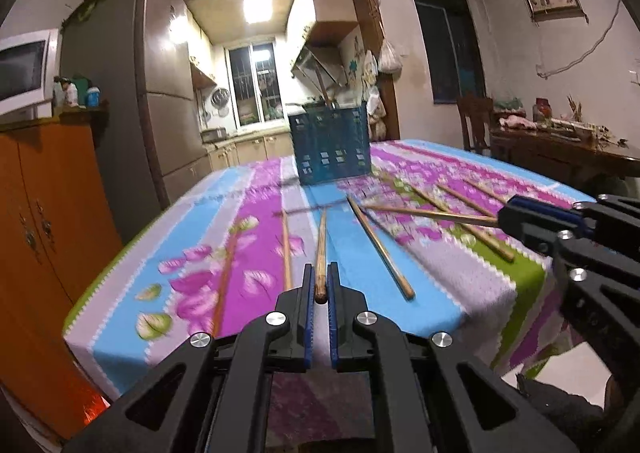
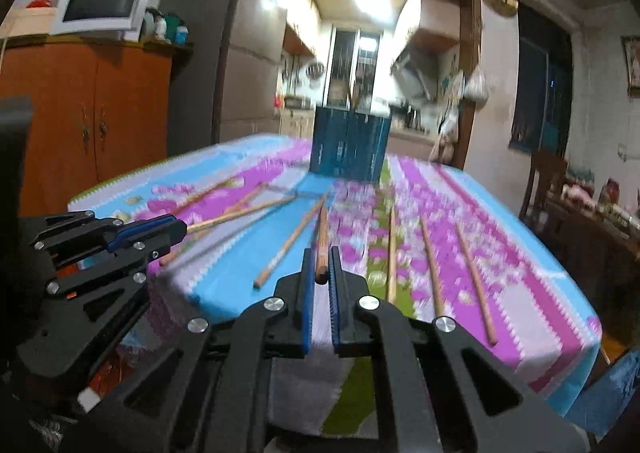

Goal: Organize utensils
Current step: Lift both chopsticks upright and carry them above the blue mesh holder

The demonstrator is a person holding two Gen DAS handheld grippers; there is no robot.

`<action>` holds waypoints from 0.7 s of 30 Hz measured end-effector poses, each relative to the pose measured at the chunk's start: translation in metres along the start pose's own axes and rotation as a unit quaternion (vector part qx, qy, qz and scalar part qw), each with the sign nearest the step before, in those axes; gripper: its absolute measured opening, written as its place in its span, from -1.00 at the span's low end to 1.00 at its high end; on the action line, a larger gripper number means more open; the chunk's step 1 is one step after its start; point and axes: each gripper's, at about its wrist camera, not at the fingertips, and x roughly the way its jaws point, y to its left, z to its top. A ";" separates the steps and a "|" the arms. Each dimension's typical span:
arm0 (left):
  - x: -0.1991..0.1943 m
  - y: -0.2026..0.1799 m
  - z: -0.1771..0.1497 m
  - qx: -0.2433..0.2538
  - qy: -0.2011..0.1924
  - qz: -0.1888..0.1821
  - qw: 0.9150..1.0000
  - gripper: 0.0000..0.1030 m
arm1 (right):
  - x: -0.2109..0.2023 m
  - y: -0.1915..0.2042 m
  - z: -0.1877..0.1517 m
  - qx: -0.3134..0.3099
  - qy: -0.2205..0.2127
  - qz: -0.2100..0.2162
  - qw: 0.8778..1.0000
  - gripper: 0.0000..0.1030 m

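Left gripper (image 1: 320, 285) is clenched on the butt end of one chopstick (image 1: 321, 249), and right gripper (image 2: 321, 267) likewise grips another chopstick (image 2: 322, 241), both sticks pointing toward the blue basket (image 1: 330, 143) standing at the far side of the table (image 1: 460, 293). Further loose chopsticks (image 1: 380, 249) lie scattered on the cloth. Risk, as judged: each stick is held only at its end, so it may pivot between the fingers, miss the basket mouth, or the two may collide
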 end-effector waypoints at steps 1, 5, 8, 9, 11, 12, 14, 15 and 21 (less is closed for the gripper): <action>-0.002 0.002 0.004 -0.001 -0.004 0.001 1.000 -0.86 | -0.003 0.000 0.003 -0.005 -0.010 -0.001 1.000 -0.90; -0.014 0.009 0.026 -0.005 -0.027 -0.013 1.000 -0.86 | -0.017 -0.006 0.020 -0.016 -0.053 0.001 0.998 -0.90; -0.022 0.018 0.049 -0.012 -0.037 -0.032 0.999 -0.86 | -0.025 -0.013 0.038 -0.021 -0.077 0.013 0.997 -0.90; -0.023 0.023 0.060 -0.018 -0.037 -0.040 0.998 -0.86 | -0.027 -0.018 0.047 -0.019 -0.083 0.021 0.996 -0.90; -0.026 0.035 0.083 -0.036 -0.042 -0.055 0.997 -0.86 | -0.029 -0.029 0.064 -0.010 -0.091 0.038 0.995 -0.90; -0.026 0.039 0.091 -0.041 -0.045 -0.060 0.996 -0.86 | -0.029 -0.035 0.074 -0.005 -0.096 0.046 0.994 -0.90; -0.025 0.048 0.112 -0.053 -0.053 -0.070 0.995 -0.86 | -0.027 -0.045 0.091 -0.001 -0.102 0.055 0.993 -0.90; -0.024 0.051 0.119 -0.055 -0.055 -0.073 0.994 -0.86 | -0.025 -0.050 0.099 0.003 -0.105 0.059 0.993 -0.90; -0.007 0.061 0.162 -0.056 -0.054 -0.091 0.993 -0.86 | -0.005 -0.075 0.137 0.028 -0.098 0.089 0.991 -0.90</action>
